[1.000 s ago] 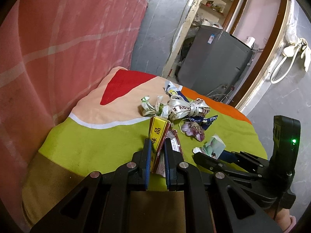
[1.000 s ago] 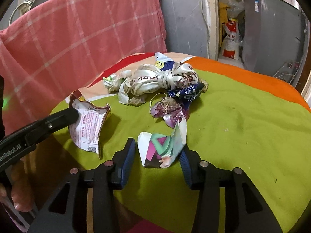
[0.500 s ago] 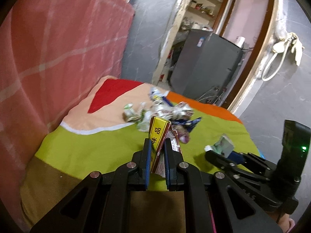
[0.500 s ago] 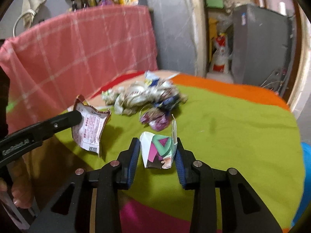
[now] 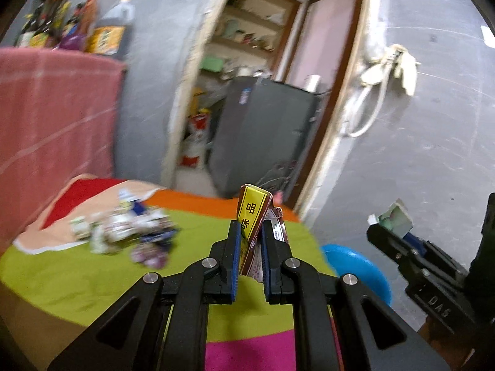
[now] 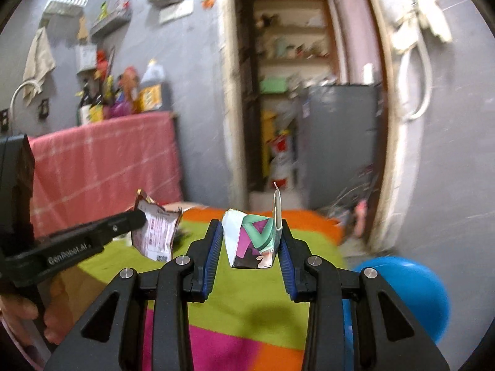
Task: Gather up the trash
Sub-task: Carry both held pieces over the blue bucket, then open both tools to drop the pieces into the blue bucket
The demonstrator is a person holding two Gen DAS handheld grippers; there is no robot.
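Left gripper (image 5: pixel 250 245), seen by the left wrist camera, is clamped nearly shut on a yellow-and-red wrapper (image 5: pixel 252 216), held clear above the table (image 5: pixel 77 278), presumably for carrying to the blue bin (image 5: pixel 355 266) past its right edge. More trash (image 5: pixel 123 232) lies near the far-left corner.

Right gripper (image 6: pixel 250 241), in the right wrist view, pinches a folded carton (image 6: pixel 252 241) between partly spread jaws, likewise raised off the table.

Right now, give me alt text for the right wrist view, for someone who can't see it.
The right gripper pinches a folded paper carton above a bright cloth-covered table. At left, the left gripper holds a snack wrapper; a blue bin sits lower right.
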